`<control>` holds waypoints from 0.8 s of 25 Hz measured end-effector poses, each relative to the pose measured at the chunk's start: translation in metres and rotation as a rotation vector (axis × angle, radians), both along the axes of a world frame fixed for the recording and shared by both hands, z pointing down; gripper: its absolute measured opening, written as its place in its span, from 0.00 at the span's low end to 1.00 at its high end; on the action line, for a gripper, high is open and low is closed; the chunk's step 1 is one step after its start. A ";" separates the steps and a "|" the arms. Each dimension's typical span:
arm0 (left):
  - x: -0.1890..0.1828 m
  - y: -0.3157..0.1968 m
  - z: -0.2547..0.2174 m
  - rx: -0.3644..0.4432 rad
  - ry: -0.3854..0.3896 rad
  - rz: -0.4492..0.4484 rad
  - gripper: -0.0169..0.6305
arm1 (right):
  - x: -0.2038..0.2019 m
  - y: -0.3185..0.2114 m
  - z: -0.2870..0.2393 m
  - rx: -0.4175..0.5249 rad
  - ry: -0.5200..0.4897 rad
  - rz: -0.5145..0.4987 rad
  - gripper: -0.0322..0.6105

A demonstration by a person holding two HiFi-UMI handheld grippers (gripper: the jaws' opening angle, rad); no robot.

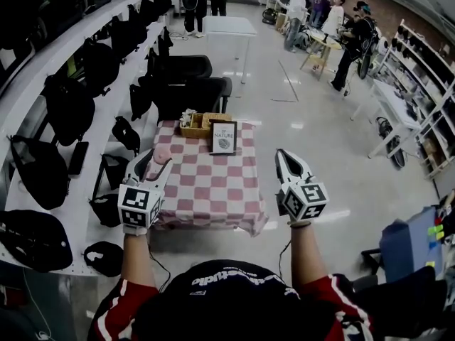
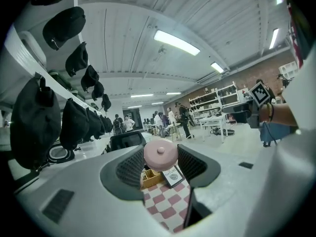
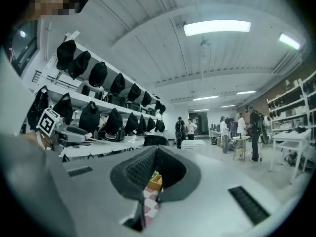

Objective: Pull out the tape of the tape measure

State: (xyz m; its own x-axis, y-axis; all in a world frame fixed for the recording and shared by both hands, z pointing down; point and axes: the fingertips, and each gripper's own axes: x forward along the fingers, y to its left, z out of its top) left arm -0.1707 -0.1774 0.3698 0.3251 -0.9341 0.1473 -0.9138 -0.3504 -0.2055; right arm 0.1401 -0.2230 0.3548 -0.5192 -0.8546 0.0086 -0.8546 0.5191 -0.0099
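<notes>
A round pink tape measure (image 2: 160,154) with a small button at its centre sits between the dark ribbed pads of my left gripper (image 1: 161,160), which is shut on it. In the head view the pink tape measure (image 1: 163,154) hangs over the left edge of the checked table (image 1: 213,190). No tape shows outside the case. My right gripper (image 1: 284,155) is held level off the table's right edge. Its jaws (image 3: 155,151) meet at the tips with nothing between them. The two grippers are about a table's width apart.
A wicker basket (image 1: 199,125) and a framed card (image 1: 224,138) stand at the table's far end. Black chairs (image 1: 188,91) stand behind it. Shelves with black bags (image 1: 71,105) run along the left. Several people stand far back by a white table (image 1: 229,27).
</notes>
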 end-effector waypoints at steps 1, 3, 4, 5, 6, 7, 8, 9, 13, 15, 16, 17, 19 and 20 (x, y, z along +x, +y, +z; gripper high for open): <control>-0.002 0.000 0.002 -0.005 0.004 -0.004 0.36 | 0.002 -0.001 0.001 -0.006 -0.006 0.014 0.06; -0.004 0.000 0.005 -0.013 0.025 0.000 0.36 | 0.002 0.001 0.004 -0.016 -0.015 0.016 0.06; -0.004 0.000 0.006 -0.016 0.033 0.004 0.36 | -0.002 0.002 0.006 -0.019 -0.014 0.007 0.06; -0.003 0.000 0.008 -0.021 0.042 0.008 0.36 | -0.006 0.003 0.007 -0.020 -0.014 -0.004 0.06; -0.002 -0.001 0.010 -0.027 0.050 0.015 0.36 | -0.010 0.003 0.008 -0.022 -0.015 -0.013 0.06; -0.001 -0.002 0.012 -0.031 0.054 0.022 0.36 | -0.015 0.004 0.009 -0.025 -0.017 -0.020 0.06; 0.000 -0.003 0.015 -0.034 0.054 0.027 0.36 | -0.019 0.004 0.011 -0.027 -0.017 -0.026 0.06; 0.000 -0.003 0.017 -0.037 0.055 0.030 0.36 | -0.023 0.004 0.012 -0.030 -0.015 -0.030 0.06; -0.007 -0.006 0.021 -0.046 0.070 0.030 0.36 | -0.035 0.002 0.014 -0.038 -0.020 -0.033 0.06; -0.014 -0.008 0.023 -0.045 0.068 0.025 0.36 | -0.041 0.001 0.015 -0.041 -0.019 -0.031 0.06; -0.017 -0.009 0.023 -0.046 0.069 0.021 0.36 | -0.044 0.001 0.016 -0.044 -0.019 -0.029 0.06; -0.020 -0.009 0.024 -0.048 0.071 0.017 0.36 | -0.046 0.000 0.017 -0.048 -0.021 -0.027 0.06; -0.025 -0.011 0.026 -0.045 0.082 0.017 0.36 | -0.051 -0.001 0.019 -0.055 -0.022 -0.020 0.06; -0.027 -0.013 0.027 -0.040 0.087 0.022 0.36 | -0.053 -0.002 0.020 -0.057 -0.020 -0.016 0.06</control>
State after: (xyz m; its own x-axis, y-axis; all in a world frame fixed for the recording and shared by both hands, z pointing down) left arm -0.1982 -0.1899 0.3964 0.3588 -0.9205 0.1548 -0.9195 -0.3770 -0.1108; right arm 0.0872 -0.2250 0.3745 -0.5336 -0.8445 0.0466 -0.8454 0.5310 -0.0572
